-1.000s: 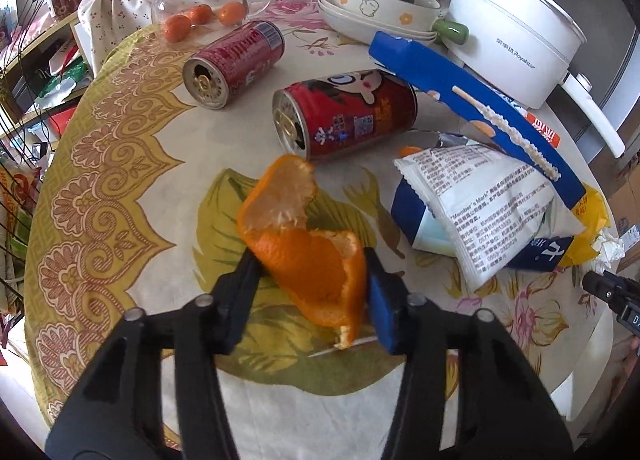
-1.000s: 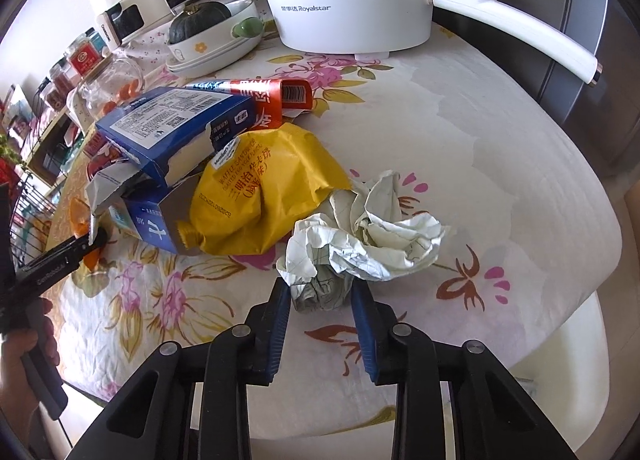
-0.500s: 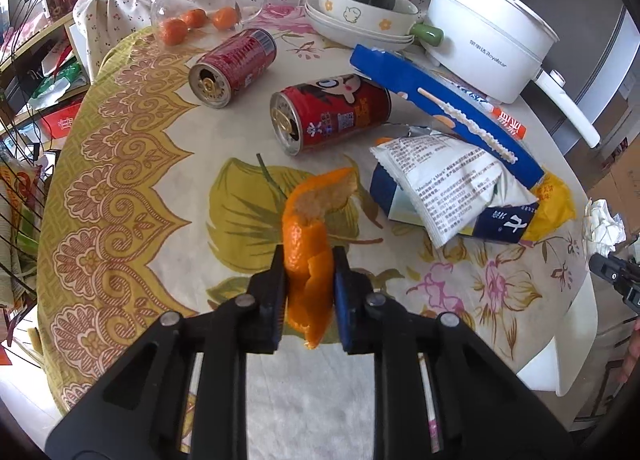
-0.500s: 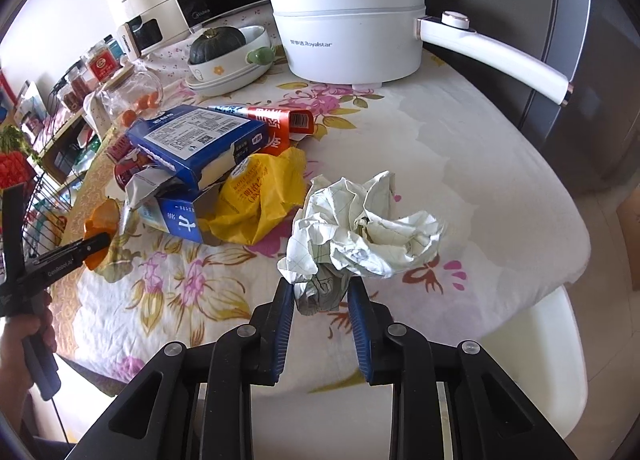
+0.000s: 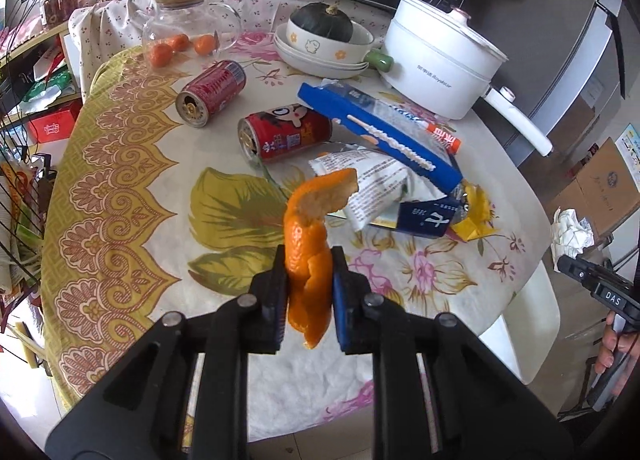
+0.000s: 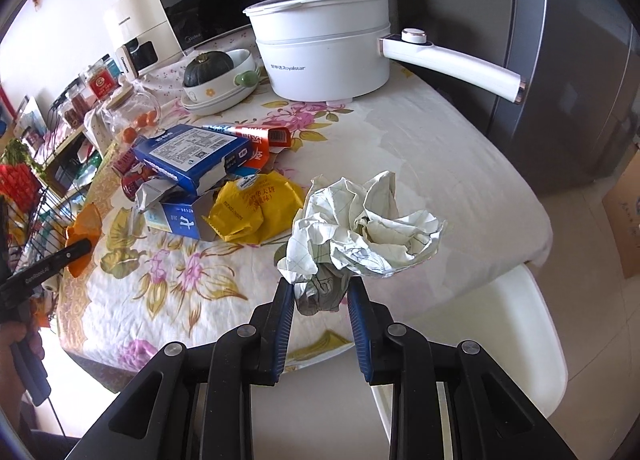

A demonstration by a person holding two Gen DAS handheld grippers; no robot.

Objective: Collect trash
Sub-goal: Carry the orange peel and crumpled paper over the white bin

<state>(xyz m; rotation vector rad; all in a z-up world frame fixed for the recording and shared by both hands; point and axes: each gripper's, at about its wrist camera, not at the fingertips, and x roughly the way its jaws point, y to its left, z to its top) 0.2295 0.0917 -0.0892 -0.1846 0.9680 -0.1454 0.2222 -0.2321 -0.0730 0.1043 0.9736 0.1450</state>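
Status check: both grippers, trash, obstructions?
Left gripper shut on orange peel. Right gripper shut on crumpled paper. Both clear of table; nothing blocking.

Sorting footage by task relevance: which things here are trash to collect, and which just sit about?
Trash: orange peel in left gripper; crumpled paper in right gripper; two cans; blue boxes; yellow wrapper.
Bystanders: pot; squash; jar.

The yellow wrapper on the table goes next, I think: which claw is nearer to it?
Right, probably. The right claw, shut on crumpled paper, is just past the yellow wrapper; the left claw, holding orange peel, lies beyond the cartons.
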